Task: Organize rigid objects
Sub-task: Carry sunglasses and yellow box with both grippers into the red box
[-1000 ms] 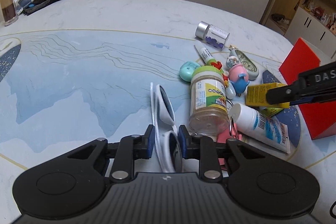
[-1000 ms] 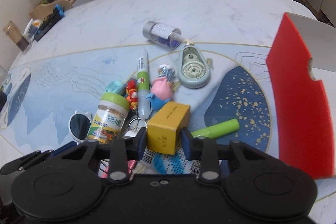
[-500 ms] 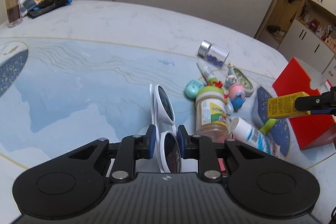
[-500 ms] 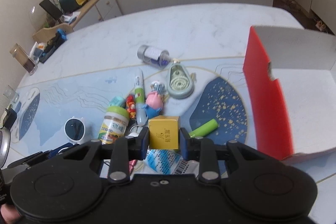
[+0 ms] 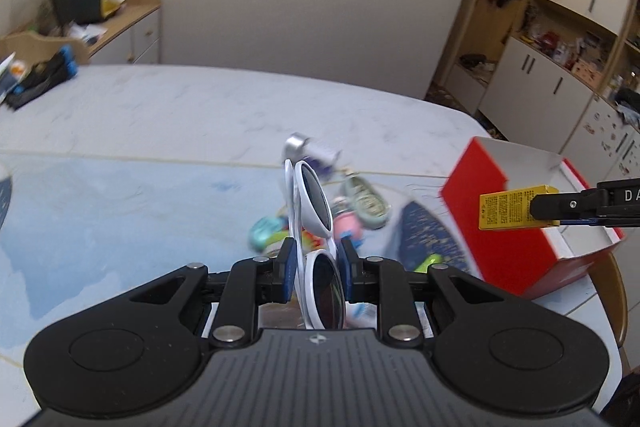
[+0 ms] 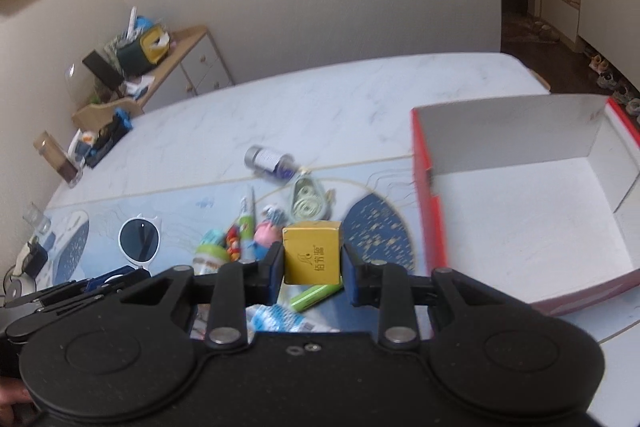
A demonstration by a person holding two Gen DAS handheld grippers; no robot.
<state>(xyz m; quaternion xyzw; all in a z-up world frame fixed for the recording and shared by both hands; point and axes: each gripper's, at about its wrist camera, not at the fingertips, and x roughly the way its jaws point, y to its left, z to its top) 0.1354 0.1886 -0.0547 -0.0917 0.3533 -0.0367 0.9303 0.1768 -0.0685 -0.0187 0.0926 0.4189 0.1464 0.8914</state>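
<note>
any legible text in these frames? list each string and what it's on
"DA", cut off by the frame edge: on the right gripper, seen from the left wrist.
Three Chinese characters, roughly "佰芳源", unsure: yellow box front.
Fine black print on the yellow box's side: too small.
Labels on the silver-capped vial and white tube: blurred, unreadable.

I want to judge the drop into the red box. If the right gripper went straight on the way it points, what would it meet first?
Probably the table, not the red box, which lies to the right. The right gripper, shut on the yellow carton, points over the toys. Depth is unclear.
</note>
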